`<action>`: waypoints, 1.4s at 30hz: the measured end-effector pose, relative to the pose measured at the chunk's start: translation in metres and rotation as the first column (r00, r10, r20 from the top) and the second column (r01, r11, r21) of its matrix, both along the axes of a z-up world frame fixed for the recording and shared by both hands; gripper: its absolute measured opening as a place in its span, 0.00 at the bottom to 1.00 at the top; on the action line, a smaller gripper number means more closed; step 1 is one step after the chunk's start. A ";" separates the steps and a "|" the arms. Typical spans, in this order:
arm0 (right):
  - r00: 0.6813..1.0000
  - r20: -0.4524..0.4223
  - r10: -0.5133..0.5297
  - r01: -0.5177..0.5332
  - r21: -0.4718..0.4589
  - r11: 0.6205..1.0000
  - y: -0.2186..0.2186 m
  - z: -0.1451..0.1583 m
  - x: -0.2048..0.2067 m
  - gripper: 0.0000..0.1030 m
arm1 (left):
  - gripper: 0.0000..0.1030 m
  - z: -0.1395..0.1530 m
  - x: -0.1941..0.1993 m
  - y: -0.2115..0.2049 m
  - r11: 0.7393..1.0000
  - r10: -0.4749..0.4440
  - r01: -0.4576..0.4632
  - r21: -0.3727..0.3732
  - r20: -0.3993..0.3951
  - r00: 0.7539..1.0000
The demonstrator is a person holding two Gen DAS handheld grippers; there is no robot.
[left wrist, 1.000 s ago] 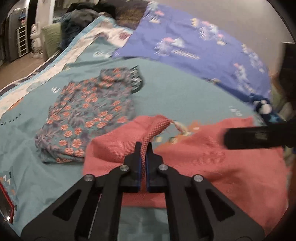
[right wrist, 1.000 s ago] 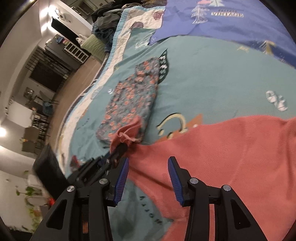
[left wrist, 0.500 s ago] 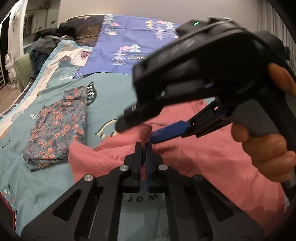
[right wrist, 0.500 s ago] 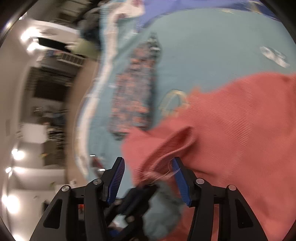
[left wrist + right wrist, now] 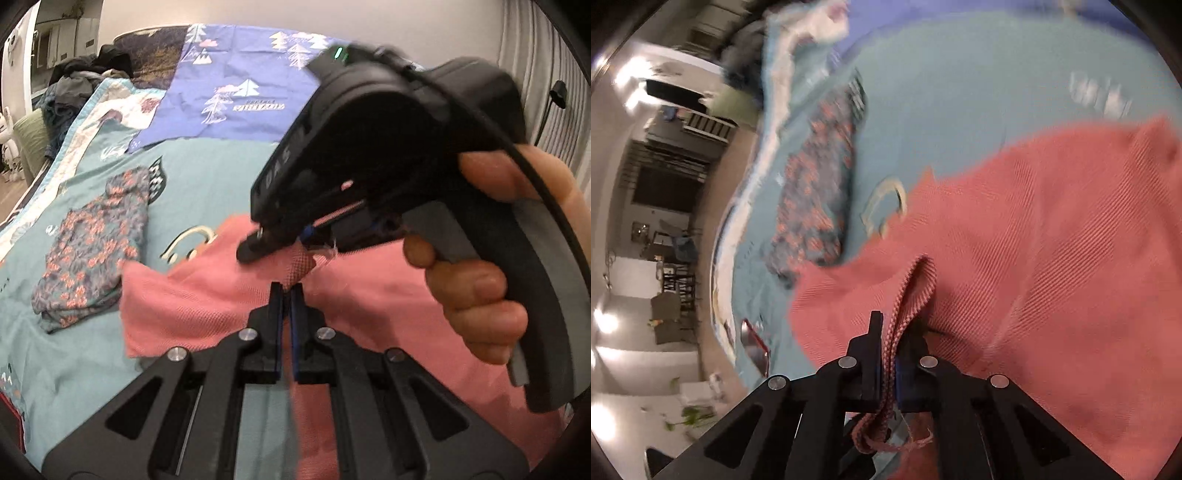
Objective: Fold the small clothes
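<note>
Pinching ribbed coral knit garment [image 5: 1052,240], right tongs [image 5: 886,332]

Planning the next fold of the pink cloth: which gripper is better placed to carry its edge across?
Right, probably. The right gripper is shut on the pink cloth's ribbed edge. The left gripper, also shut, pinches the same fold just below it, duplicating that hold.
</note>
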State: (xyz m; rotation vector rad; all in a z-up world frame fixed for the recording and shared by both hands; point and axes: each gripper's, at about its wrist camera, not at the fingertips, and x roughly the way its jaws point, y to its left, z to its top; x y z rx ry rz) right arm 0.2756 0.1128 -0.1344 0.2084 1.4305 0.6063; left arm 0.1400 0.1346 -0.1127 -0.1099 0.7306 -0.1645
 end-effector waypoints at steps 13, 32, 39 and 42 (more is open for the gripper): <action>0.946 0.285 -0.156 0.166 -0.011 0.986 -0.167 0.092 -0.024 0.03 | 0.09 0.067 -0.003 -0.110 0.957 -0.285 0.291 -0.019 0.137 0.949; 0.905 0.238 -0.354 0.355 0.037 0.934 -0.316 0.056 -0.047 0.03 | 0.41 0.011 -0.004 0.039 0.980 0.176 -0.182 -0.077 -0.088 0.981; 0.897 0.206 -0.391 0.396 0.014 0.918 -0.341 0.040 -0.046 0.04 | 0.41 -0.003 0.018 0.018 0.992 0.116 -0.122 -0.044 -0.128 0.985; 0.888 0.201 -0.413 0.422 0.003 0.907 -0.352 0.034 -0.048 0.04 | 0.41 -0.013 0.025 0.008 0.994 0.099 -0.106 -0.029 -0.175 0.980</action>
